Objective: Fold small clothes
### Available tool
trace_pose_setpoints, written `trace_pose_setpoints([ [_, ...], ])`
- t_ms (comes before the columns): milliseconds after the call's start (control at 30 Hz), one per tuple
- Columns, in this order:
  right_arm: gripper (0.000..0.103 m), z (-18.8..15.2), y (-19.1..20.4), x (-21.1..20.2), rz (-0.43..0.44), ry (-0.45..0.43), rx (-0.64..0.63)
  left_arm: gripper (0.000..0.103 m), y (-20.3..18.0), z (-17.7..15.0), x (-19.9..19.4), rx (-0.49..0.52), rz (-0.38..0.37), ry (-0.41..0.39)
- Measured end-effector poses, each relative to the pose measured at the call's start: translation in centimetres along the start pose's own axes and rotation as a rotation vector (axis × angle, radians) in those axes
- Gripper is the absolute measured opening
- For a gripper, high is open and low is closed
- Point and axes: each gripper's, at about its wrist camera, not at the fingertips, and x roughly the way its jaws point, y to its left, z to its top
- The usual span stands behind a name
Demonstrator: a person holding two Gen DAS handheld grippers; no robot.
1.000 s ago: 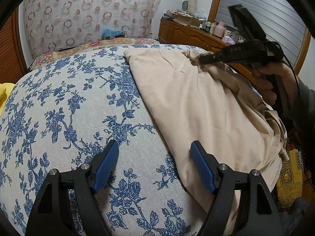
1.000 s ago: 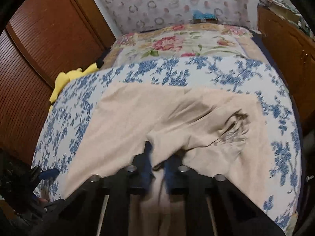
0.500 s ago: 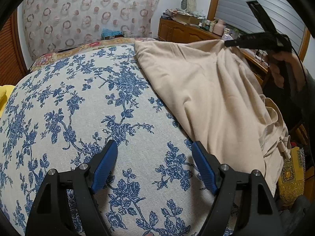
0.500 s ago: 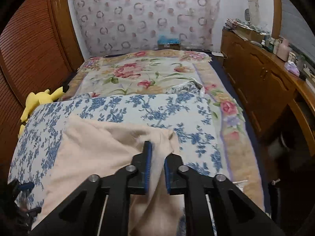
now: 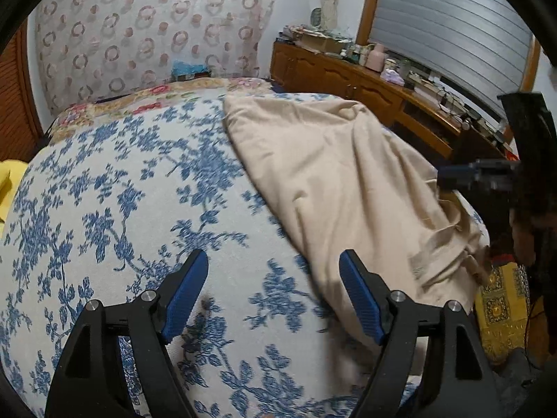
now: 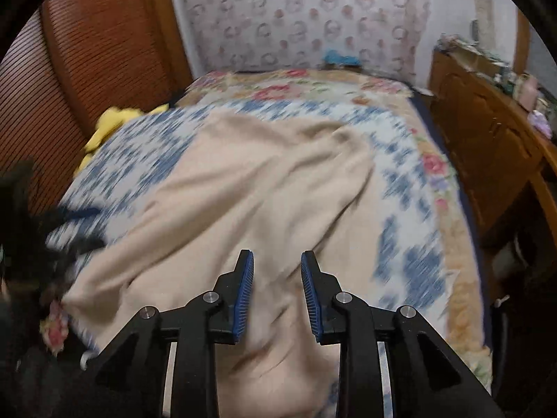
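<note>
A bed under a blue-flowered cover (image 5: 115, 202) fills the space ahead of both grippers. On it lies the beige garment (image 5: 334, 181), rumpled; it spreads ahead of and beneath the right gripper (image 6: 277, 292) and sits ahead and to the right of the left gripper (image 5: 275, 299), its near edge reaching that gripper's right finger. The right gripper's jaws are opening, with the cloth seen below the gap and no pad pressing it. The left gripper stands wide apart over the bare cover, holding nothing.
</note>
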Motion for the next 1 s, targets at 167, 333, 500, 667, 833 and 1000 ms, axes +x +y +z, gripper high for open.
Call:
trace_pose_setpoints([
  [167,0.029,-1.3,1.3,-0.2,-0.039,0.033,-0.054,0.079,-1.3,0.4,-0.9,0.034,0.006,-0.008],
  [333,0.029,-1.8,0.8,-0.1,-0.064,0.054,-0.025,0.079,-2.3,0.6,-1.3,0.060,0.014,-0.012],
  [500,0.004,-2.1,1.0,1.0,-0.005,0.056,-0.038,0.079,-2.7,0.5,-1.0,0.066,0.010,-0.002],
  [667,0.003,-3.4,0.8,-2.1,0.052,-0.001,-0.043,0.079,-3.0,0.3,-1.1,0.066,0.005,0.005],
  [833,0.003,-6.4,-0.9,-5.5,0.043,0.004,-0.009,0.079,-3.3,-0.3,-1.2,0.065,-0.013,0.025],
  [1000,0.003,-8.5,-2.3,-7.1,-0.022,0.022,0.024,0.079,-3.9,-1.6,-0.5,0.082,-0.031,0.077],
])
